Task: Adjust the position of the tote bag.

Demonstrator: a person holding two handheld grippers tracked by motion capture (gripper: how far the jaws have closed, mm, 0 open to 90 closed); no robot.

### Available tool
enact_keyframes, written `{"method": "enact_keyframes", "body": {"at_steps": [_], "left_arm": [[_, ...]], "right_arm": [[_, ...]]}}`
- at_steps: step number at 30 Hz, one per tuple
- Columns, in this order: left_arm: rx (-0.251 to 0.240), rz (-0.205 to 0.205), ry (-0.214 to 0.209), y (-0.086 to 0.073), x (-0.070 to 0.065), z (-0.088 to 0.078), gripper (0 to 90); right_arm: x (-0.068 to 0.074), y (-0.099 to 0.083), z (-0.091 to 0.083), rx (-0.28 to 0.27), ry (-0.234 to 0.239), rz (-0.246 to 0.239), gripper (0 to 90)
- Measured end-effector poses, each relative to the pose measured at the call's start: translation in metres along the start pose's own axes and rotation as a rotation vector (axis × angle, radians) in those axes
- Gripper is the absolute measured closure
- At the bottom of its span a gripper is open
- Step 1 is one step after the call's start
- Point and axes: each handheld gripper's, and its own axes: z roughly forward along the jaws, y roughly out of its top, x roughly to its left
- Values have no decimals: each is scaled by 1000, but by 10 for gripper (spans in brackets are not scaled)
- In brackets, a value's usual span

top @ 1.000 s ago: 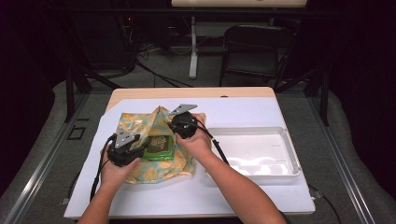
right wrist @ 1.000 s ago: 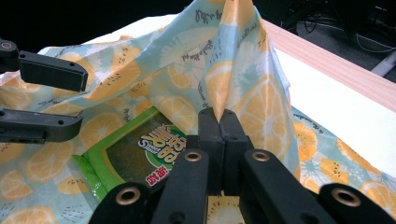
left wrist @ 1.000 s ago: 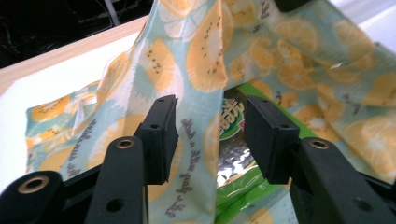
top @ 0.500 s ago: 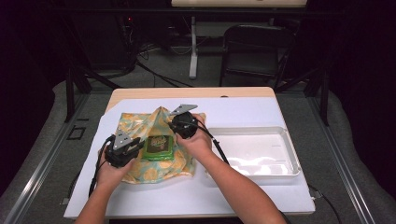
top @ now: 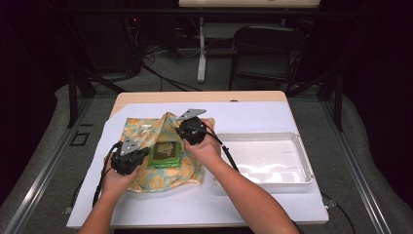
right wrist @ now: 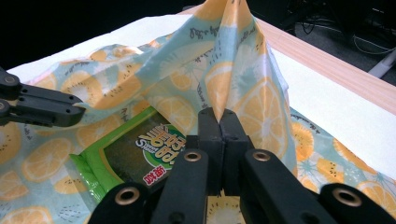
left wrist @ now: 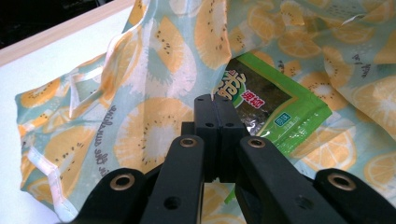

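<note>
Right gripper view: your right gripper (right wrist: 219, 122) is pinching the cloth (right wrist: 233, 70) up in a peak, and the left gripper (left wrist: 215, 100) has just been closing on its edge beside the green packet (left wrist: 266, 109) lying mid-cloth on the desk. Lift evenly.

Each black hand-held gripper (top: 130, 157) bears brass-ringed screw holes, grey plate, black cable.

Thin printed cloth (top: 165, 168), glossy green plastic packet (top: 165, 153), matt black tongs (left wrist: 215, 109).

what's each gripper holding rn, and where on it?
Both hold the fruit-print cloth. Right gripper pinches a raised fold, pulled up into a peak above the green packet. Left gripper, jaws just closed, pinches the cloth's edge by the packet.
</note>
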Motion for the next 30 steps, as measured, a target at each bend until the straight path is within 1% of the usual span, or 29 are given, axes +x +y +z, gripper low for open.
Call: {"method": "enact_keyframes", "body": {"at_steps": [4,9,10,11,14,15,16,17,20,23,26,28,29,30], "left_arm": [[10,-1,-4,0,-1,3,900],[20,-27,-9,0,2,12,900],[20,-27,-9,0,2,12,900],[26,-41,-10,0,3,16,900],[31,-43,-9,1,6,21,900],[33,-50,-4,1,7,26,900],[33,-50,-4,1,7,26,900],[45,-58,-8,3,11,30,900],[46,-58,-8,6,12,35,900],[47,-51,7,11,13,44,900],[52,-48,14,13,14,48,900],[54,-54,18,16,16,51,900],[52,-66,25,17,18,55,900],[52,-66,25,17,18,55,900]], "right_arm": [[1,1,-1,-4,2,0,900],[4,3,-8,-12,6,-8,900],[5,3,-9,-15,7,-11,900],[6,4,-11,-16,5,-11,900],[8,5,-14,-20,7,-14,900],[9,6,-17,-24,6,-18,900],[10,7,-18,-26,5,-19,900],[11,7,-20,-25,2,-24,900],[13,8,-23,-29,2,-24,900],[17,9,-29,-38,-3,-30,900],[22,10,-33,-49,0,-30,900],[25,9,-36,-54,-1,-36,900],[26,9,-37,-54,-3,-41,900],[26,9,-37,-54,-3,-41,900]]}}
